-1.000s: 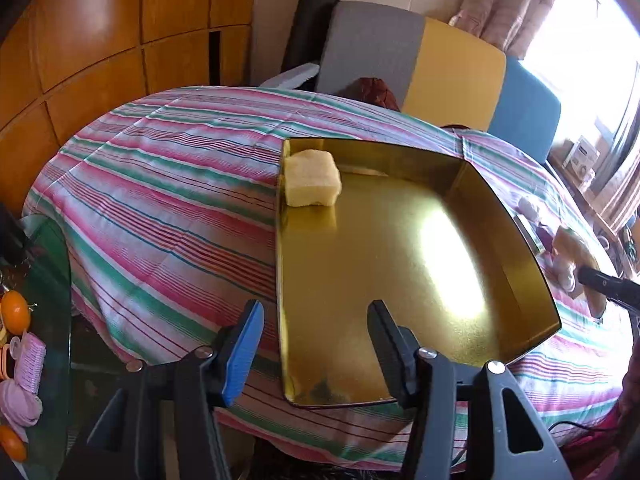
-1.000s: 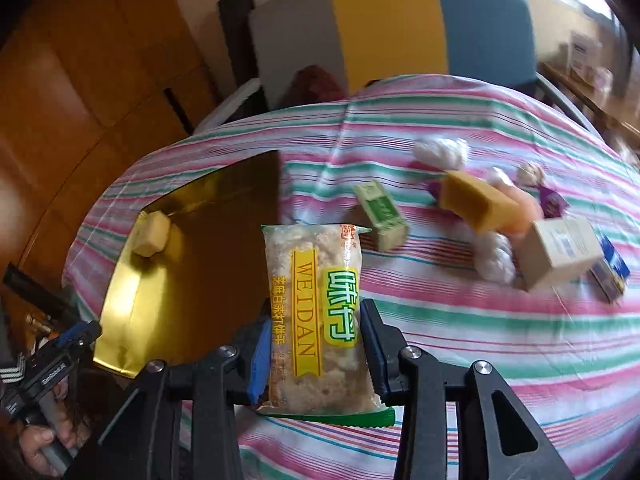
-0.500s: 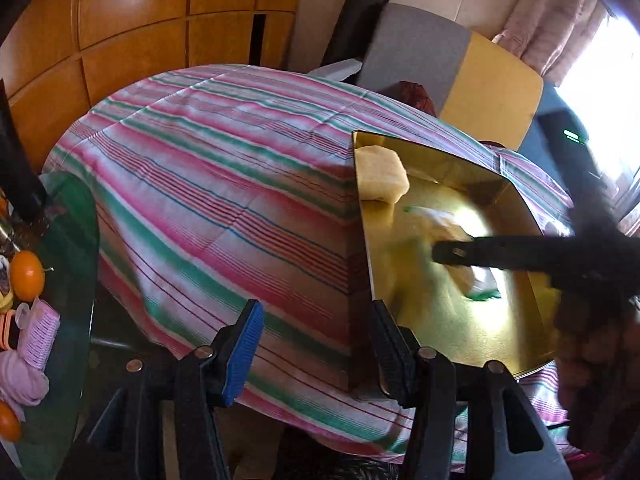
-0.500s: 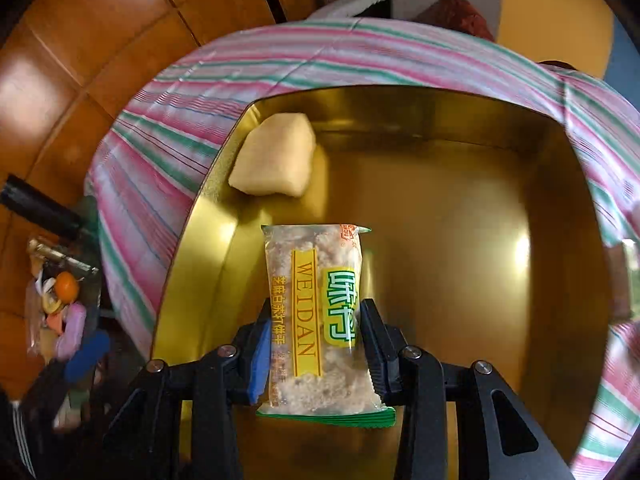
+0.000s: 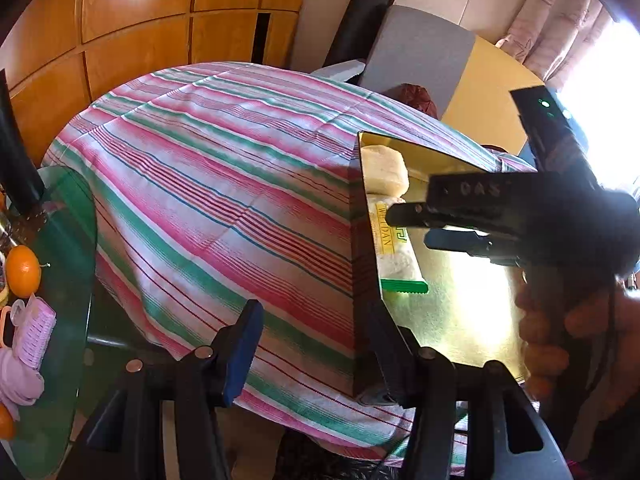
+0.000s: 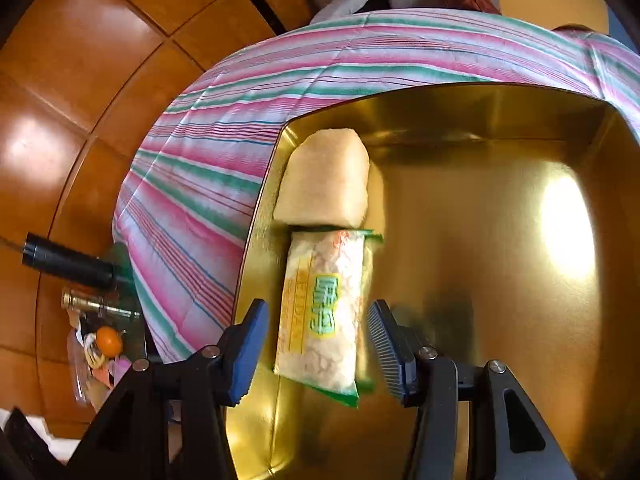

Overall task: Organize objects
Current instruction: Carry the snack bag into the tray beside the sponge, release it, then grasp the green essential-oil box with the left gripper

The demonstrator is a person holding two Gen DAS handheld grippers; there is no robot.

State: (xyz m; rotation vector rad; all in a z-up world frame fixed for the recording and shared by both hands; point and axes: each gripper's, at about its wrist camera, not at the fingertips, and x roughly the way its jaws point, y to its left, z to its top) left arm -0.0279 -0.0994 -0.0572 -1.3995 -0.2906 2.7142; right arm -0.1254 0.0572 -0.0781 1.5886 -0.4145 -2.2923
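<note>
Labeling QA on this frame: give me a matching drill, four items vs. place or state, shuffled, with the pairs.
Items:
1. snack packet
2. pale cake
3. right tongs
4. orange

Place or state:
A. far left corner of the gold tray
B. glass side table
C. just opened, pads off the packet
D. flat in the tray, below the cake

Pairs: 1-D, 2-A, 3-C, 4-B
</note>
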